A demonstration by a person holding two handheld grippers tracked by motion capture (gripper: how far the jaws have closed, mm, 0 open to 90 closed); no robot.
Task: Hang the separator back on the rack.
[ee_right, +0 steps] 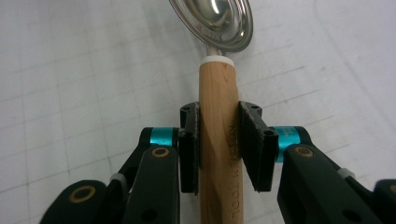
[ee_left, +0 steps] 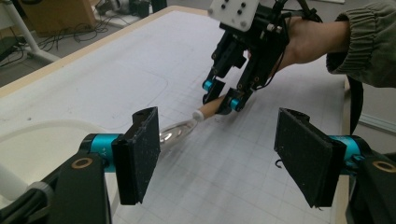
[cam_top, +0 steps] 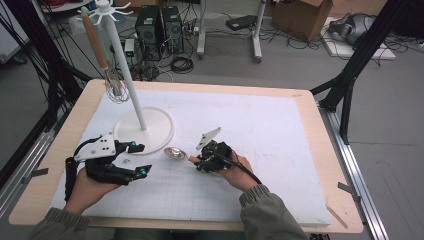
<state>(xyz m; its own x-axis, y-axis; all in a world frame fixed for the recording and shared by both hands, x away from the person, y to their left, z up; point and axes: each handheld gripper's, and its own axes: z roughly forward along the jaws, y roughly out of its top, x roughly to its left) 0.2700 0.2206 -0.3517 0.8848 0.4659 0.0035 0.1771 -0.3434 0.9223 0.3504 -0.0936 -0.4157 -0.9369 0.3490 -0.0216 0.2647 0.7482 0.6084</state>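
Note:
A spoon with a shiny metal bowl [cam_top: 175, 152] and a wooden handle [ee_right: 217, 93] lies low over the white mat, just right of the stand's base. My right gripper [cam_top: 199, 164] is shut on the handle, with a pad [ee_right: 189, 149] pressed to each side. In the left gripper view the spoon [ee_left: 208, 109] points toward me, with the right gripper [ee_left: 222, 95] behind it. My left gripper [cam_top: 142, 160] stands open to the left of the spoon's bowl. Its wide-set pads [ee_left: 140, 154] hold nothing.
A white stand [cam_top: 125, 65] with hooks at its top rises from a round base [cam_top: 145, 131] at the mat's back left. A whisk [cam_top: 116, 87] with a wooden handle hangs from it. Computers, cables and boxes lie on the floor beyond the table.

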